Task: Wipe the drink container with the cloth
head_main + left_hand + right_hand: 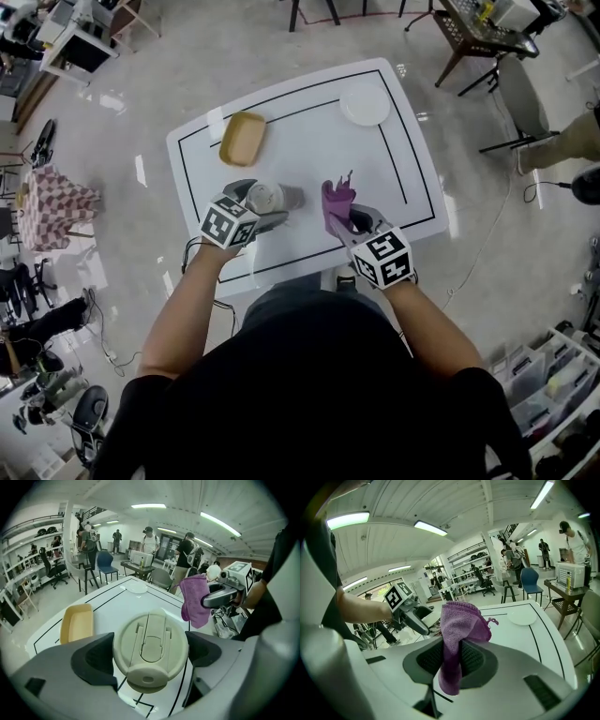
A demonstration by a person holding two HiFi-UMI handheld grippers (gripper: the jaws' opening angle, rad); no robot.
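My left gripper (265,208) is shut on the drink container (273,198), a beige-lidded tumbler held on its side above the white table (300,141). In the left gripper view the round lid (151,649) faces the camera between the jaws. A purple cloth (337,202) sticks up from my right gripper (349,223), which is shut on it just right of the container. The cloth (457,634) hangs pinched between the dark pads in the right gripper view. Cloth and container stand a little apart.
A yellow tray (243,138) lies at the table's far left and a white plate (365,106) at its far right. A black line frames the tabletop. Chairs, desks and several people stand beyond the table. Storage bins (553,384) sit on the floor at right.
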